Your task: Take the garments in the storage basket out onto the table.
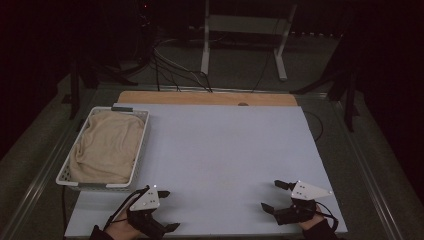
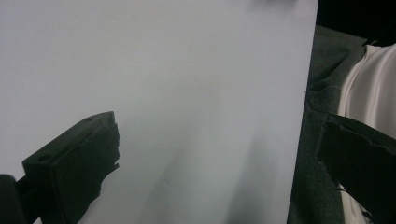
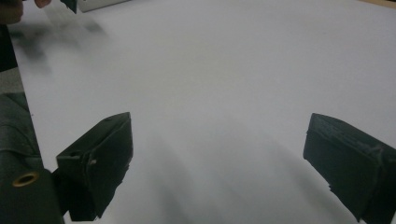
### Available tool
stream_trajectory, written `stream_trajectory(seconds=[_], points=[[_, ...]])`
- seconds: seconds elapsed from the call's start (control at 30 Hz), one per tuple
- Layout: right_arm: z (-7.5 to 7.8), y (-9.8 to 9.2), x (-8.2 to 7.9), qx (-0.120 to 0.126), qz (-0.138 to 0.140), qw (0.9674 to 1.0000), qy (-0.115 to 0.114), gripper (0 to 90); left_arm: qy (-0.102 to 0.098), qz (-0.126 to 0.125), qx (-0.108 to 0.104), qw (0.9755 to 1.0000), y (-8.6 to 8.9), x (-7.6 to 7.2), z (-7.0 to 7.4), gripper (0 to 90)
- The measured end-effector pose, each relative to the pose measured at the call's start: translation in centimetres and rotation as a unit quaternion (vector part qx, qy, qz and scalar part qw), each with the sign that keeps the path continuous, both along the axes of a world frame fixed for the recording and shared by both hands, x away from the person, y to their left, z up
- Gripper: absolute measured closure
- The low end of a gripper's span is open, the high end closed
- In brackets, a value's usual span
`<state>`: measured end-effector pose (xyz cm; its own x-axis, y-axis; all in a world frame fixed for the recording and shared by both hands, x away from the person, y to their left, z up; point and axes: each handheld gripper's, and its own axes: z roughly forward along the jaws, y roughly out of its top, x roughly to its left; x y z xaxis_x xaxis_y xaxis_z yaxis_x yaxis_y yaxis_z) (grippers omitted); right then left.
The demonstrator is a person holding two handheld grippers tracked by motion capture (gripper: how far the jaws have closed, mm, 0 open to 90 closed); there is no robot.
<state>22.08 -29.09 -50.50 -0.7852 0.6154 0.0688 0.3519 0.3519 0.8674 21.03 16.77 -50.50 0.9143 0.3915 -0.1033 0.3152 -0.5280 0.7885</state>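
While no writing can be read, the left claw (image 1: 167, 210) and right claw (image 1: 272, 196) gape wide, empty.

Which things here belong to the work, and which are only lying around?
For the work:
- beige towel in the white basket
- left gripper, open
- right gripper, open
- white board

Only around:
- wooden tabletop
- cables on the floor
- white stand
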Motion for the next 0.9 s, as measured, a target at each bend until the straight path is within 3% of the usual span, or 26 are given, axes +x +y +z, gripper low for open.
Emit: stream_trajectory(seconds=[0.57,0.8,0.9], points=[[0.4,0.3,-0.1,0.003,0.009,0.9999,-0.006,9.0,0.027,-0.023,0.004,0.9994,-0.4,0.3,0.4,0.1],[0.8,0.4,-0.3,0.004,0.011,0.9999,-0.013,9.1,0.030,-0.039,0.004,0.9988,-0.6,0.1,1.1,0.1],[1.0,0.5,-0.3,0.006,0.012,0.9998,-0.015,9.0,0.021,-0.046,0.008,0.9987,-0.8,0.0,1.5,0.1]])
